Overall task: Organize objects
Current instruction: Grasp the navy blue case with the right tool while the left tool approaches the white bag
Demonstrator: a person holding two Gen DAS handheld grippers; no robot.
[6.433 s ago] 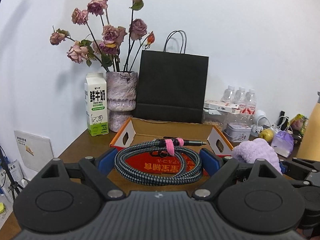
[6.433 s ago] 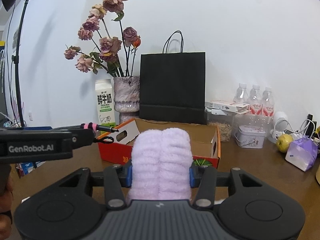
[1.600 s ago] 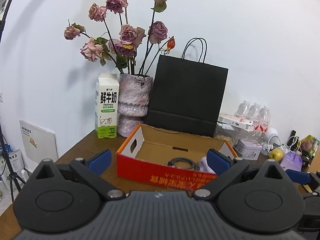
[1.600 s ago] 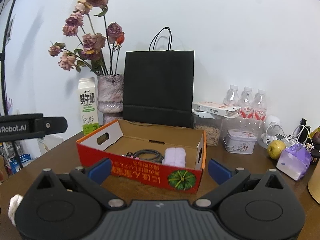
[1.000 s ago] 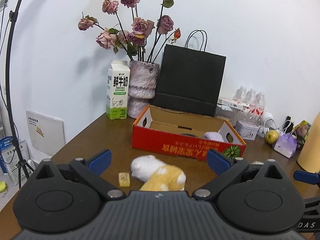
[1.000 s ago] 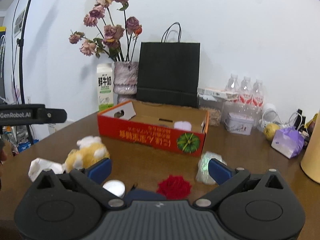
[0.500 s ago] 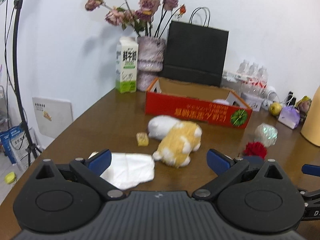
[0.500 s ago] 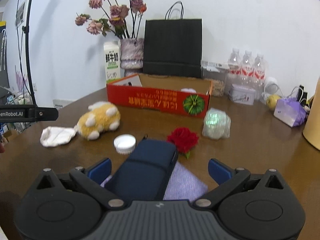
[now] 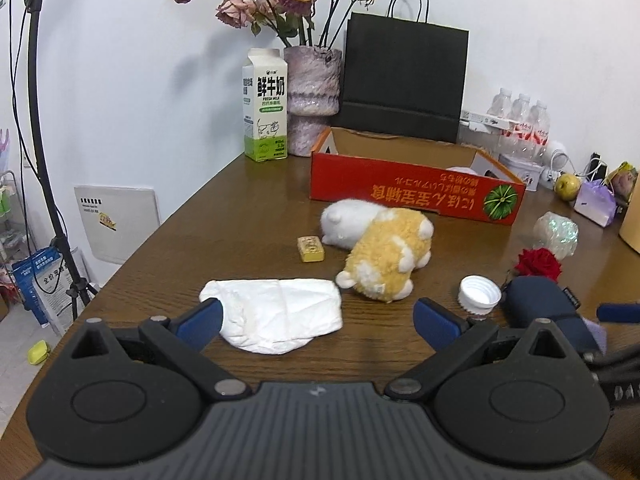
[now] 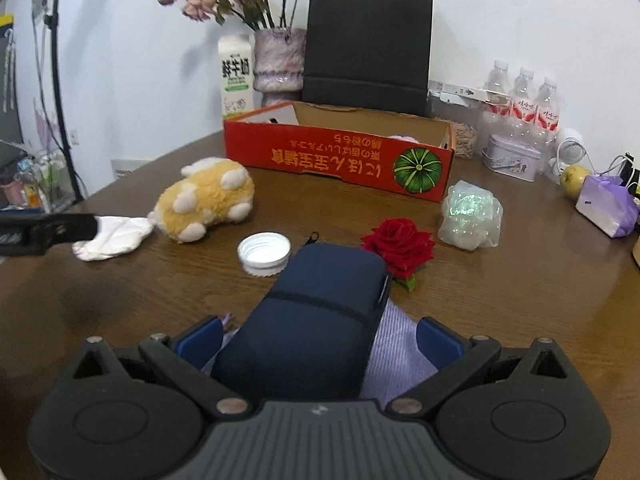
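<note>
Both hand-held grippers have pulled back from the box, empty and wide.

Left hand-held gripper (image 9: 316,318) now straddles the white cloth (image 9: 276,314); right hand-held gripper (image 10: 318,336) brackets the navy pouch (image 10: 316,320), so these likely go next. Beyond, the red box (image 10: 340,156) already holds items; milk carton (image 9: 265,106) reads "FRESH MILK".

Navy pouch (image 10: 316,328) flat on lilac cloth (image 10: 396,356), unpacked.

Both wrist views low, facing wall (sharing red box (image 9: 416,190) (image 10: 340,158)).
</note>
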